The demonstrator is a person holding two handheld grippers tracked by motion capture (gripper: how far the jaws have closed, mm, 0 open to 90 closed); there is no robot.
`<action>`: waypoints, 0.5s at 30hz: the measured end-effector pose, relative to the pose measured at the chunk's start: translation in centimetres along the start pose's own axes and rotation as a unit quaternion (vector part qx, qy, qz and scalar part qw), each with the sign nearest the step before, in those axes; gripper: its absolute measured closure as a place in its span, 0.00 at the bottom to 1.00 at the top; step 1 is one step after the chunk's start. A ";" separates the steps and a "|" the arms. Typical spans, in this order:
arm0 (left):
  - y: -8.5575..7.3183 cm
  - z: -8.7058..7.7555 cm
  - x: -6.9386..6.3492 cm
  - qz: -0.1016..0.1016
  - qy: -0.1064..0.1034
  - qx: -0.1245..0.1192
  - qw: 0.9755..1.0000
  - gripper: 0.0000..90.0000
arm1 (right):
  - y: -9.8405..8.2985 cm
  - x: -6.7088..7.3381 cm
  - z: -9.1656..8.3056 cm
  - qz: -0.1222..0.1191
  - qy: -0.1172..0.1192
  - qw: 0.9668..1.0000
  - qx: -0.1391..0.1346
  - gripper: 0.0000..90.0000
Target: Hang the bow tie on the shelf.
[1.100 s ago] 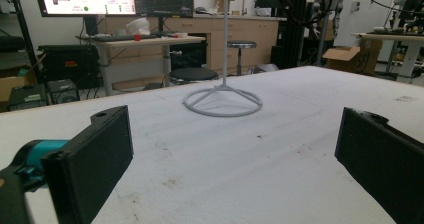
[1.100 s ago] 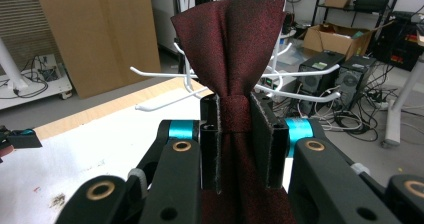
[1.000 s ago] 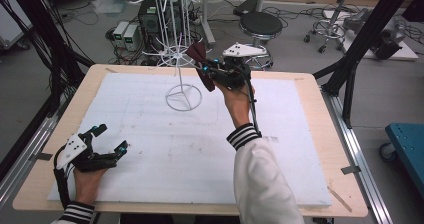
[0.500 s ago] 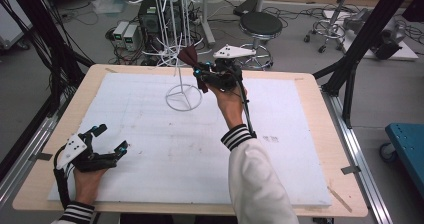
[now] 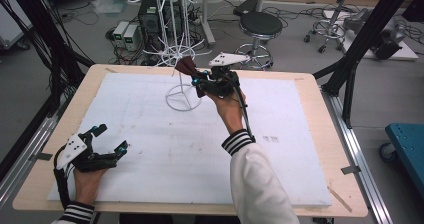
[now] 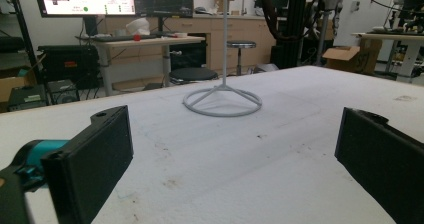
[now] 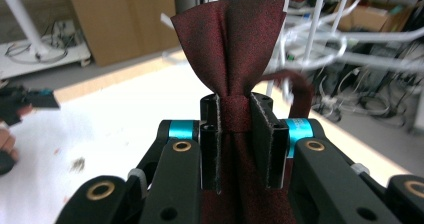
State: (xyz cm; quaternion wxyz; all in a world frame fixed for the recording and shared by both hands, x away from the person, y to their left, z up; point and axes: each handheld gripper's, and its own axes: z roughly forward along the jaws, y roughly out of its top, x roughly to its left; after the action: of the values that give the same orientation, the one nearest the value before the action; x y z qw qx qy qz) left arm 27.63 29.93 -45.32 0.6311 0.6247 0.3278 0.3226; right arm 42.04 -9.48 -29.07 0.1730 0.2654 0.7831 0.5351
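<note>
A dark red bow tie [image 7: 231, 59] sits pinched at its knot between the black jaws of my right gripper [image 7: 235, 115], its wing fanned out above them and its strap looping off to the right. From above, the right gripper [image 5: 196, 79] holds the bow tie [image 5: 185, 66] in the air close to the lower arms of the white wire rack [image 5: 176, 49], over the rack's ring base [image 5: 183, 97]. My left gripper [image 5: 111, 140] rests open on the white mat at the front left, nothing between its jaws. The rack's base [image 6: 222, 102] lies straight ahead of it.
A white foam mat [image 5: 150, 149] covers the wooden table [image 5: 320, 134]. Black frame posts [image 5: 365, 39] stand at both sides. Behind the table are stools [image 5: 260, 26], computer boxes [image 5: 125, 34] and cables on the floor.
My right gripper has carried the bow tie a little to the left, closer to the rack's arms. The left gripper has stayed put.
</note>
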 end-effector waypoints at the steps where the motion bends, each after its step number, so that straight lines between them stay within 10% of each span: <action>1: 0.0 0.0 0.0 0.000 0.001 0.000 1.000 0.03 | -0.2 0.0 0.0 0.000 0.002 1.000 0.003 0.85; 15: 0.0 0.0 0.0 0.001 0.000 0.000 1.000 0.03 | -1.7 -0.4 1.4 0.002 0.011 0.999 0.035 0.85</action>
State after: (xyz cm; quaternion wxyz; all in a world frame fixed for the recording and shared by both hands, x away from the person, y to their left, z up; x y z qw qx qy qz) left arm 27.62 29.93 -45.33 0.6308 0.6249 0.3272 0.3232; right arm 42.69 -9.17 -31.16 0.1535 0.2668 0.8027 0.5109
